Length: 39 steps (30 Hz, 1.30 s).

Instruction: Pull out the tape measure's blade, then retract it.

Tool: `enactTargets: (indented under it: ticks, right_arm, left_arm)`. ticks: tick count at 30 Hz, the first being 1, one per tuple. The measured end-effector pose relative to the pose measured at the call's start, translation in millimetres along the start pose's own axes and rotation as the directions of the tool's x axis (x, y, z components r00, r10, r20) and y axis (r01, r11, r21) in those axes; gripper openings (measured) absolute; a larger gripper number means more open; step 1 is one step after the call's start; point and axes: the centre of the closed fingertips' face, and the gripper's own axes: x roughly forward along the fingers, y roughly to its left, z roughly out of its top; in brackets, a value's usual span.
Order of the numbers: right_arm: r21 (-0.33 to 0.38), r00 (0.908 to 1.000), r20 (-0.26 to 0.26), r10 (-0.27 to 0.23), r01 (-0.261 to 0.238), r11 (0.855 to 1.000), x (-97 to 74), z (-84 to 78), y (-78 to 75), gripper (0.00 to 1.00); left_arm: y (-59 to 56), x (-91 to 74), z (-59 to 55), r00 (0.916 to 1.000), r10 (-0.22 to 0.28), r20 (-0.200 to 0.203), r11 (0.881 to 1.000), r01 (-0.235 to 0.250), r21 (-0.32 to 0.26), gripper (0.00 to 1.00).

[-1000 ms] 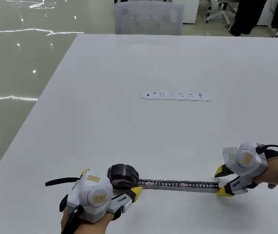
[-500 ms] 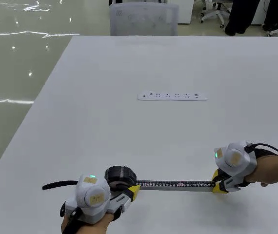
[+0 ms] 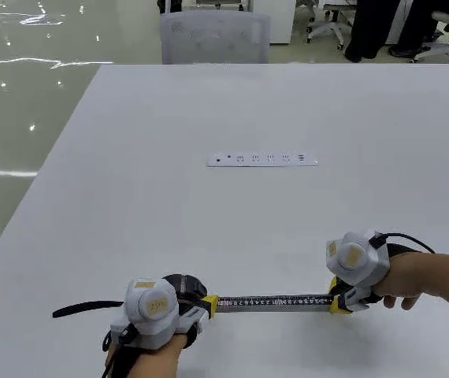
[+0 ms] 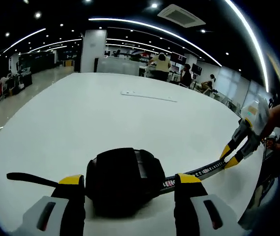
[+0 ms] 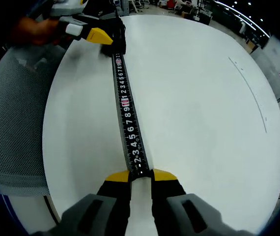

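The black tape measure case (image 3: 187, 289) (image 4: 124, 180) sits on the white table near its front edge, and my left gripper (image 3: 199, 305) (image 4: 129, 183) is shut on it from both sides. Its blade (image 3: 272, 302) (image 5: 127, 120) (image 4: 206, 170) lies pulled out flat to the right, numbers up. My right gripper (image 3: 338, 303) (image 5: 140, 173) is shut on the blade's end. A black wrist strap (image 3: 83, 308) (image 4: 29, 179) trails left from the case.
A white power strip (image 3: 262, 160) (image 4: 147, 96) lies mid-table, well beyond the blade. A grey chair (image 3: 213, 36) stands at the table's far edge. The table's left edge (image 3: 20, 213) drops to a shiny floor. People sit in the background of the left gripper view.
The right gripper has moved left toward the case with the blade's end, so the exposed blade is shorter. The head camera has also shifted.
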Motion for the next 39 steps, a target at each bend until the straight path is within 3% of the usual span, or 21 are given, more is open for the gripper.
enactTargets:
  ticks: [6,10,20,23,30,39]
  right_arm:
    - [0.009,1.0,-0.007,0.003,-0.003,1.0,0.2,-0.2,-0.1,0.14]
    - [0.024,1.0,-0.005,0.0,0.0,1.0,0.2,0.3,1.5,0.14]
    - [0.028,1.0,0.002,0.007,-0.007,1.0,0.2,-0.8,0.1,0.13]
    - [-0.033,0.9998,0.017,0.011,-0.011,0.999,0.0,0.1,2.0,0.13]
    - [0.006,0.9992,0.039,-0.002,0.002,1.0,-0.1,0.3,1.1,0.14]
    - [-0.003,0.9964,0.084,0.014,-0.014,1.0,-0.7,3.4,5.0,0.14]
  left_arm:
    - [2.2,2.1,-2.4,0.9989,0.035,-0.03,0.999,-0.035,-0.011,0.69]
    - [6.4,2.0,-2.1,0.9972,0.07,-0.025,0.997,-0.071,-0.018,0.65]
    - [6.2,2.2,-3.8,0.9969,0.067,-0.041,0.998,-0.067,0.0,0.62]
    - [6.9,2.7,-3.9,0.9967,0.065,-0.047,0.998,-0.066,0.001,0.6]
    - [7.3,3.2,-3.9,0.9976,0.052,-0.047,0.999,-0.052,-0.007,0.6]
    - [6.4,0.5,-3.3,0.999,0.015,-0.042,1.0,-0.015,0.003,0.6]
